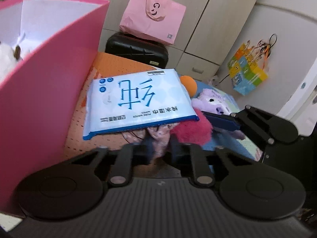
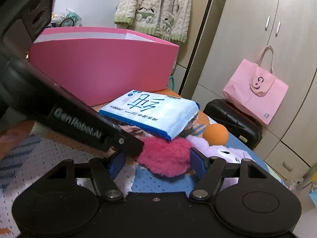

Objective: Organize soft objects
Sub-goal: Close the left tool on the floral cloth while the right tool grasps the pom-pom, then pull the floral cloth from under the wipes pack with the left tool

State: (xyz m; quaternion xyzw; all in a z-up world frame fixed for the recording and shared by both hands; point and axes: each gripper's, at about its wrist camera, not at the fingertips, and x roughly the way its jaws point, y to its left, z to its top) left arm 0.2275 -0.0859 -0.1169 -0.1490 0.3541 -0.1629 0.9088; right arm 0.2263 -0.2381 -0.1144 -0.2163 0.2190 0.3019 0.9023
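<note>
My left gripper (image 1: 158, 144) is shut on a pink patterned cloth (image 1: 158, 136) that lies under a blue-and-white wet wipes pack (image 1: 136, 101). My right gripper (image 2: 156, 161) is open, its blue pads on either side of a magenta fluffy toy (image 2: 164, 156). That toy also shows in the left wrist view (image 1: 192, 129). A purple plush (image 1: 214, 101) and an orange ball (image 1: 189, 84) lie behind it, the plush also in the right wrist view (image 2: 223, 150). A big pink box (image 1: 45, 91) with a white plush (image 1: 8, 59) inside stands at the left.
The objects lie on an orange and blue patterned cover (image 2: 158, 180). A black suitcase (image 2: 231, 119) with a pink paper bag (image 2: 257, 95) on it stands by the wardrobe. A colourful gift bag (image 1: 247, 73) hangs at the right. A fleece jacket (image 2: 154, 10) hangs behind the box.
</note>
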